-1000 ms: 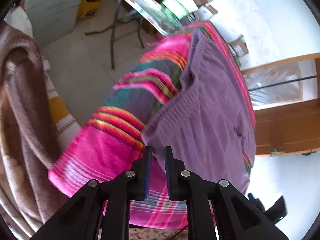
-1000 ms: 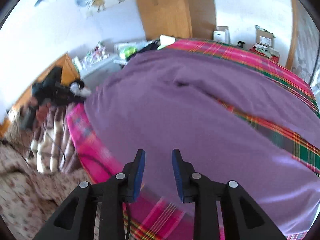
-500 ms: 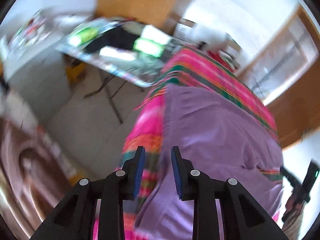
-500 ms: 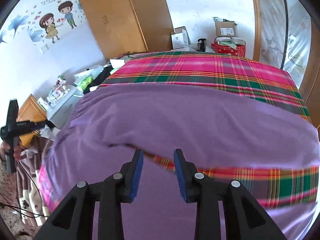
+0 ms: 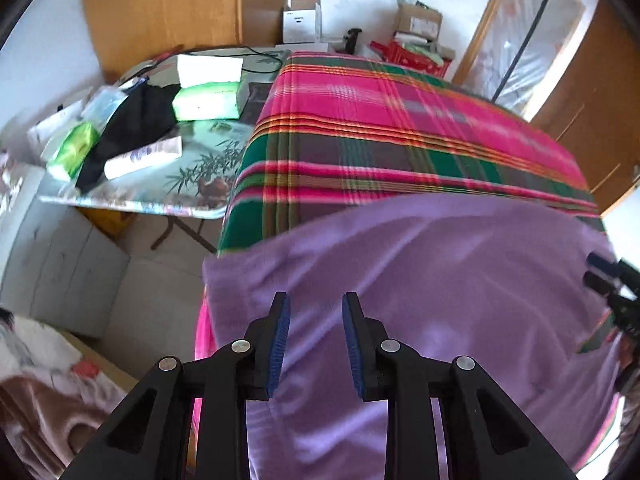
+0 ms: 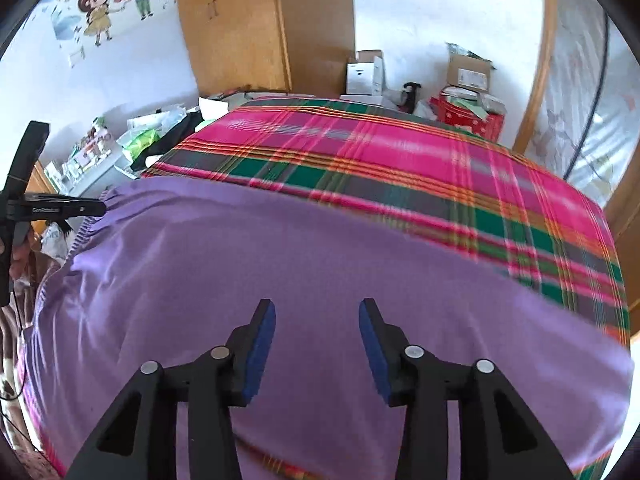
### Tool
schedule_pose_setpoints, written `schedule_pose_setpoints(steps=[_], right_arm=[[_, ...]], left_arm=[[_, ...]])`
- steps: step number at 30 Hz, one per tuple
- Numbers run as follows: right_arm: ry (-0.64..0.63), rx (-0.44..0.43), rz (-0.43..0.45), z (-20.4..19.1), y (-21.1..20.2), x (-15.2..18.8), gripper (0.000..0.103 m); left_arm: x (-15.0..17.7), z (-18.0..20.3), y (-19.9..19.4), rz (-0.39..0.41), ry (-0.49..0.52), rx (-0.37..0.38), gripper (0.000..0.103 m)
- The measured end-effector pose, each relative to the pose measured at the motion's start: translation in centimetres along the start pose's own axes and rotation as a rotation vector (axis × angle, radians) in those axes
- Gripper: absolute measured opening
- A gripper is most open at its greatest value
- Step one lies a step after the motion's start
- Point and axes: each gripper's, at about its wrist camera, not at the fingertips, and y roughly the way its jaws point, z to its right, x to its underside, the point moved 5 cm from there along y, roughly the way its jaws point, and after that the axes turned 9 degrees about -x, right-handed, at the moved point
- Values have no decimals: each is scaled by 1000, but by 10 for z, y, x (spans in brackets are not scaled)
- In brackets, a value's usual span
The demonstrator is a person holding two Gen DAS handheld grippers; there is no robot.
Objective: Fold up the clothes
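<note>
Purple garment (image 5: 420, 280) lies spread over the near part of the bed (image 5: 400, 120), reaching the bed's left edge, where its ribbed hem (image 6: 86, 228) bunches into small gathers; we see a soft, smooth knit with shallow folds, and motion blur hides finer detail. Beneath it the bed wears a plaid blanket (image 6: 400, 168) of pink, green and grey bands with thin orange lines, bare along the far edge. Our left gripper (image 5: 314, 340) hangs over the garment near the bed's left edge, its black fingers with blue pads set narrowly apart and holding nothing. Our right gripper (image 6: 316, 340) hangs over the garment's middle, its fingers spread wider, also empty. Beyond the bed's far edge, against the wall, we make out a white carton (image 6: 366, 72), an open brown cardboard box (image 6: 468, 72) and a red box (image 6: 468, 114) stuffed with papers; what the first two hold we cannot tell. Beside the bed's far left corner a glossy tabletop (image 5: 192, 152) with a leaf print carries a green pack (image 5: 208, 102) with a white box (image 5: 210, 69) on top, a black cloth (image 5: 132, 120) and a pale tube (image 5: 142, 157).
</note>
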Motion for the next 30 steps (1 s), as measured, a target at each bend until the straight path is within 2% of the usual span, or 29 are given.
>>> schedule_pose_setpoints(steps=[4,8,11,16,20,30], right_arm=[[-34,10,5,1,17,-27,48],[-41,0,-15,6,40,-47,48],[-55,-5,-36,8,55,-52,48],[-126,-6,-52,-3,66,-47,49],[-195,76,-62,-4,74,-45,49],[-180,44,-68,4,86,-50,50]], left_arm=[[-13,-3,19,22,42,-56,28],[-18,2,33,11,84,-77,28],[-22,5,34,28,113,-97,28],[-27,10,25,109,161,-151,28],[-26,13,28,107,217,-136,28],[-26,20,35,108,357,-96,28]])
